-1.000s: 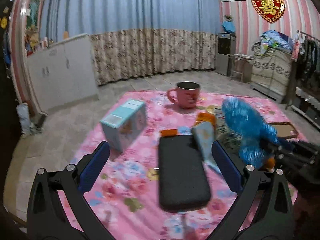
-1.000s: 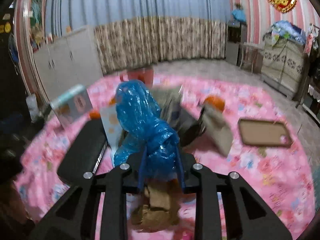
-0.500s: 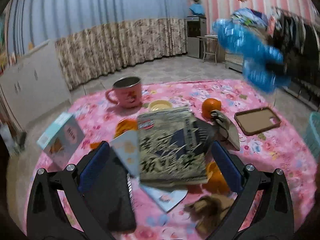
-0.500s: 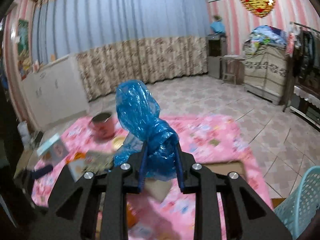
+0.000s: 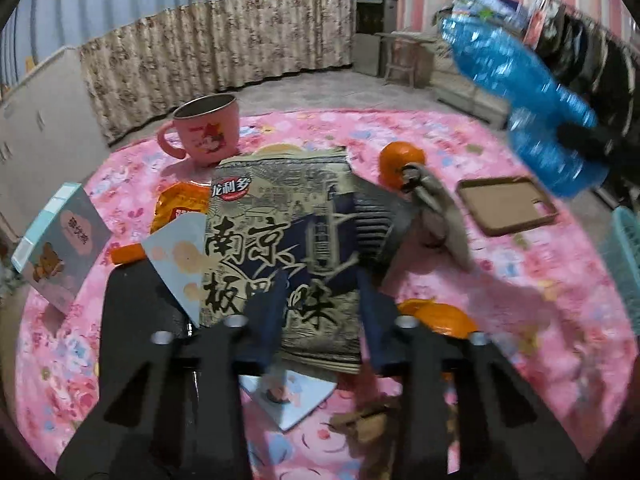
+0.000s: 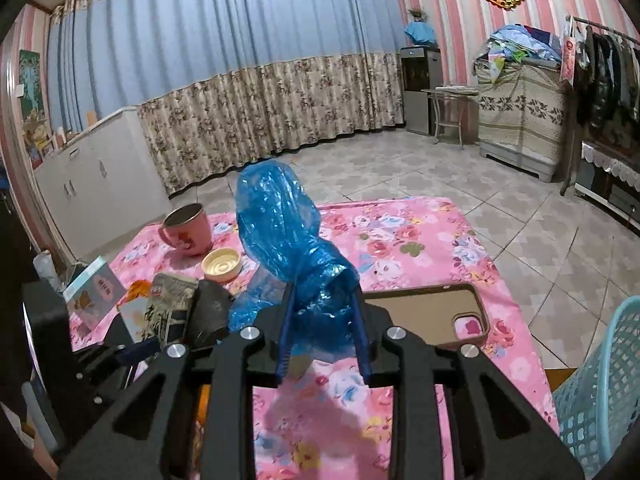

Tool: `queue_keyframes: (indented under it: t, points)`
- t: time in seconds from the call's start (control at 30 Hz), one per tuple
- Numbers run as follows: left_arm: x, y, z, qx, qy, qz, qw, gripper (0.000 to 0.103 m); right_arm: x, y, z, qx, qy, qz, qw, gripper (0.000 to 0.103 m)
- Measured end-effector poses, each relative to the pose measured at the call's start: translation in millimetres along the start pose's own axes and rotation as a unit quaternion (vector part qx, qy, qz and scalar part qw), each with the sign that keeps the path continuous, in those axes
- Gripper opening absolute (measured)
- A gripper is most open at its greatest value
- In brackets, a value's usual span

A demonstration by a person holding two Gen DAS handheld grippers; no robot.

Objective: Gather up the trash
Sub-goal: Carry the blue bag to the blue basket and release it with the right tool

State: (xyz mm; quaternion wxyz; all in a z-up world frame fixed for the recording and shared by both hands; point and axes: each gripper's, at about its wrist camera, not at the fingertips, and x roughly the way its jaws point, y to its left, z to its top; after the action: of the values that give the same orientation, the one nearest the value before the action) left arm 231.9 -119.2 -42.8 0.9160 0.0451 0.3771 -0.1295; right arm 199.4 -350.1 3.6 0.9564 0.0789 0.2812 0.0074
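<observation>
Trash is lying scattered across the pink floral cloth [image 5: 520, 280], and I am partway through gathering it. My right gripper [image 6: 322, 336] is holding a crumpled blue plastic bag [image 6: 280, 236]; its jaws are standing narrow and pinching the bag's lower part, so that piece is counting as picked up but not yet deposited. The light-blue basket [image 6: 600, 400] is sitting at the near right edge of the cloth, off the table, and I am judging it to be the collecting point; its inside is not showing, so I cannot tell what it is already holding. My left gripper [image 5: 320, 316] is closing its jaws around the near end of a printed snack packet [image 5: 280, 232] that is lying in the middle of the cloth; the blue pads are flanking the packet, but I cannot tell whether they are pressing on it yet. Remaining on the cloth, I am seeing an orange wrapper [image 5: 180, 208] to the left of the packet, orange peel [image 5: 440, 316] near my left gripper, and crumpled brown paper [image 5: 368, 424] at the near edge. A pink mug [image 5: 208, 132] at the far side, a whole orange [image 5: 400, 160], a brown phone case [image 5: 508, 208] on the right and a small box [image 5: 60, 248] on the left are appearing to be keepers, not refuse. In my judgement, most of the task is still outstanding.
</observation>
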Motion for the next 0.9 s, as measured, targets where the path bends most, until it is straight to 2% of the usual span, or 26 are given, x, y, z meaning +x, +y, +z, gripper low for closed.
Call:
queue_keyframes:
  t: [0.03, 0.13, 0.23, 0.37, 0.43, 0.53, 0.7, 0.9]
  points:
    - [-4, 1, 0, 0.0, -0.003, -0.008, 1.0, 0.016, -3, 2, -1, 0.0, -0.002, 0.001, 1.0, 0.027]
    - [-21, 6, 2, -0.002, -0.025, -0.022, 0.9994, 0.012, -13, 4, -5, 0.006, -0.011, 0.009, 1.0, 0.027]
    - [-45, 17, 5, -0.022, -0.059, -0.038, 0.9973, 0.011, -25, 7, -8, 0.009, -0.024, 0.008, 1.0, 0.027]
    - [-72, 19, 9, -0.027, -0.108, -0.025, 0.9935, 0.011, -36, 11, -13, 0.009, -0.042, -0.008, 0.999, 0.027]
    - [-78, 17, 10, -0.03, -0.12, -0.022, 0.9921, 0.011, -38, 17, -17, -0.007, -0.045, -0.013, 0.999, 0.027]
    - [-77, 16, 12, -0.032, -0.118, -0.022, 0.9922, 0.011, -39, 20, -15, -0.023, -0.047, -0.02, 0.998, 0.026]
    - [-80, 14, 22, -0.058, -0.122, -0.042, 0.99, 0.01, -48, 8, -7, -0.008, -0.059, -0.033, 0.998, 0.026]
    - [-77, -30, 42, -0.055, -0.138, -0.081, 0.9856, 0.009, -76, -32, -1, 0.028, -0.075, -0.075, 0.994, 0.026]
